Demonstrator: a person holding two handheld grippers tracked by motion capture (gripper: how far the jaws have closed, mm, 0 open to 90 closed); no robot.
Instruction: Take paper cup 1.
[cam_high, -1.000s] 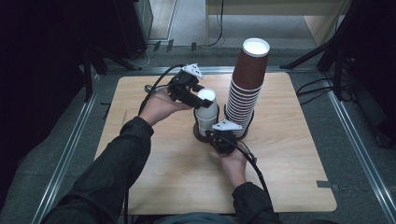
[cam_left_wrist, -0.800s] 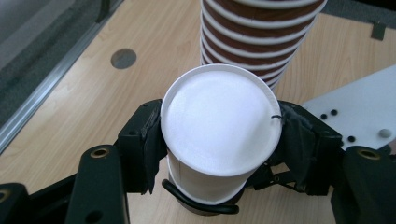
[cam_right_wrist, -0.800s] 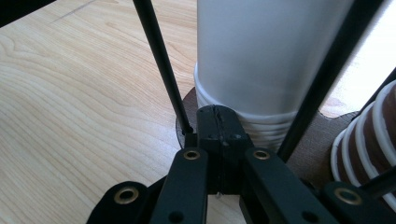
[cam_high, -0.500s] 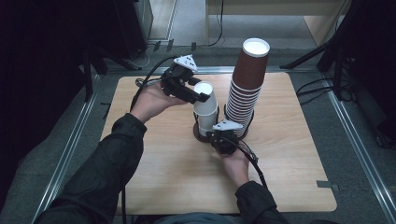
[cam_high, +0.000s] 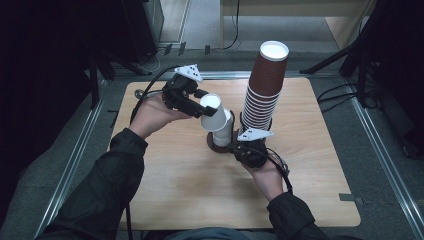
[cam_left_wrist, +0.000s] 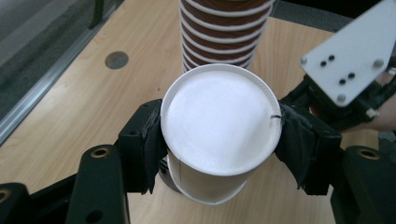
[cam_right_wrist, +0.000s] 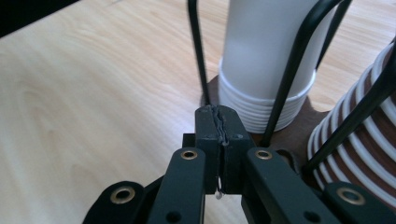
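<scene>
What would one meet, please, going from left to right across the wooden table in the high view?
The person's left hand → left gripper holding a white paper cup → right gripper with its grey three-cornered plate → tall stack of brown paper cups.

The lifted cup is plain white. The tall stack of cups is brown with white rims that make stripes. The short stack is white. The bench is pale wood grain. Both grippers are black, each with a white plate.
</scene>
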